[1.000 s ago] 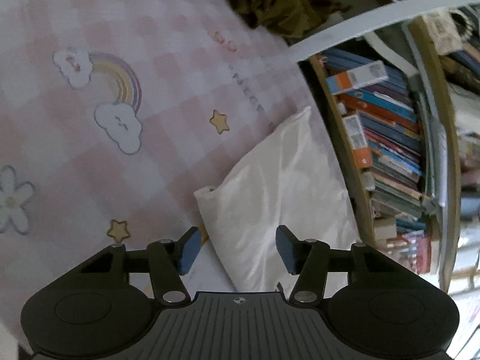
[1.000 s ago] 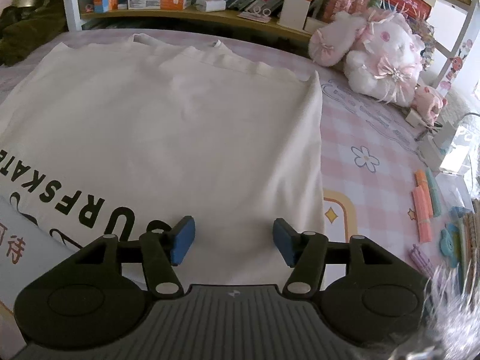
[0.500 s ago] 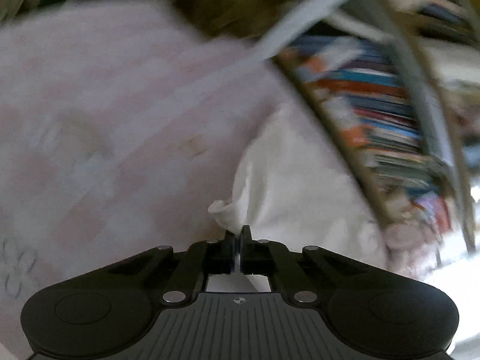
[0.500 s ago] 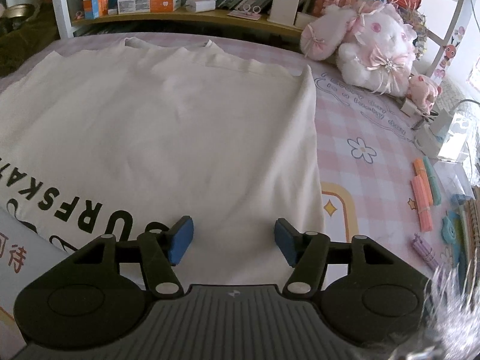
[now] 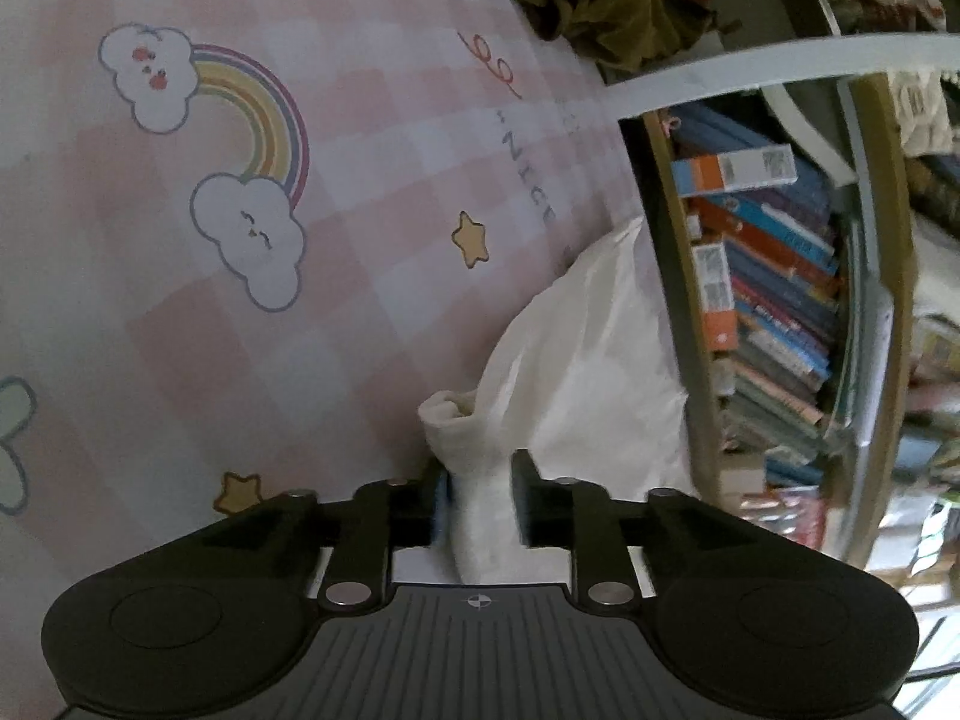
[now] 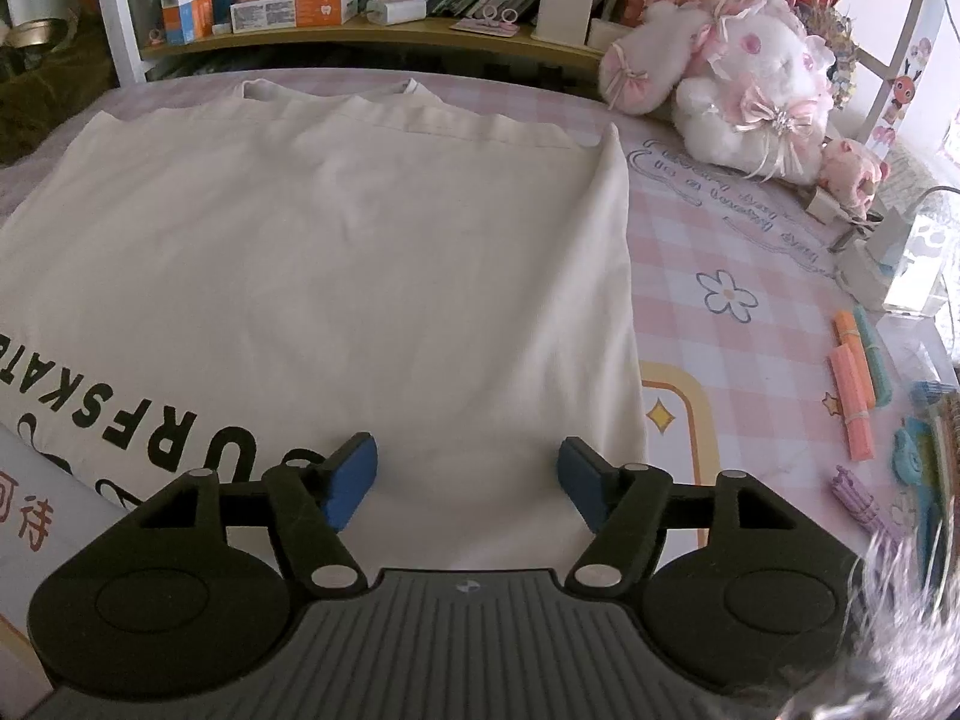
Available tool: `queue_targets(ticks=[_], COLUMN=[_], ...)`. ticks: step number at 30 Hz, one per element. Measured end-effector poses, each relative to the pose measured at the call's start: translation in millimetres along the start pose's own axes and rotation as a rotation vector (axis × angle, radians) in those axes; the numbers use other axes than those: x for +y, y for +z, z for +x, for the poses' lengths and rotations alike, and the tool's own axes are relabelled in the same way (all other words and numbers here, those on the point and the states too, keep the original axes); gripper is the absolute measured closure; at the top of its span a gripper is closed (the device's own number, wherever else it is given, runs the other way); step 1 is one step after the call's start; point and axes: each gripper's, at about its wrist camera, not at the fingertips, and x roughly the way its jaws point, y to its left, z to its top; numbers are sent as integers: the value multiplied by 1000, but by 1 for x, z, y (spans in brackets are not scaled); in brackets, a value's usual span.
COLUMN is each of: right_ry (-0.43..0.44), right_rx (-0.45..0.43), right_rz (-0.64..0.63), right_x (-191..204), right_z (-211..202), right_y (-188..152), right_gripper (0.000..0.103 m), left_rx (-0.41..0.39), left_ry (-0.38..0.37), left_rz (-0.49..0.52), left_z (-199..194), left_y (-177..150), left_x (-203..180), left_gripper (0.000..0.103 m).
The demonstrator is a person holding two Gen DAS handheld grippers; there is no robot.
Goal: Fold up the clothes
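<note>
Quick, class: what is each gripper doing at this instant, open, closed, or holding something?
Left gripper: jaws opening, bunched white shirt fabric between its pads.
Right gripper: jaws opening, gripping nothing, above the shirt.

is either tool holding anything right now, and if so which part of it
The left tool has a bunched corner of the cream shirt between its opening jaws. The right tool holds nothing, its jaws opening above the shirt.

Where a second ago the left gripper [image 5: 479, 501] stood wide and empty beside the cream shirt [image 5: 576, 372], its fingers [image 5: 523, 495] now pinch a bunched-up fold, opening again, while the right gripper [image 6: 468, 480] spreads slightly wider.
</note>
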Motion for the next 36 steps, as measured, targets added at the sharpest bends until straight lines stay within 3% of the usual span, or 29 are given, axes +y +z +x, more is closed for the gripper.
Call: queue_targets(ticks=[2, 6, 10, 14, 17, 22, 25, 36], right_ry=[6, 31, 7, 8, 14, 31, 76, 272], right_rx=[-3, -1, -13, -56, -89, -104, -119, -168], right_rz=[0, 19, 1, -37, -51, -84, -140, -471], right_x=[-2, -5, -1, 14, 31, 84, 126, 278], right_z=[0, 2, -1, -12, -23, -35, -44, -49], right_y=[0, -1, 0, 6, 10, 23, 35, 46], right_gripper=[36, 29, 27, 27, 27, 27, 27, 27], left_rx=[-13, -35, -40, -20, 21, 154, 227, 431], left_ry=[-19, -23, -22, -43, -63, -78, -101, -128], left_rz=[-23, -42, -31, -13, -18, -3, 16, 77], left_z=[-2, -1, 1, 3, 6, 15, 22, 38], left_y=[-3, -6, -6, -3, 5, 26, 36, 59], left_x=[2, -2, -9, -12, -10, -7, -6, -10], left_gripper=[67, 61, 47, 34, 31, 31, 25, 21])
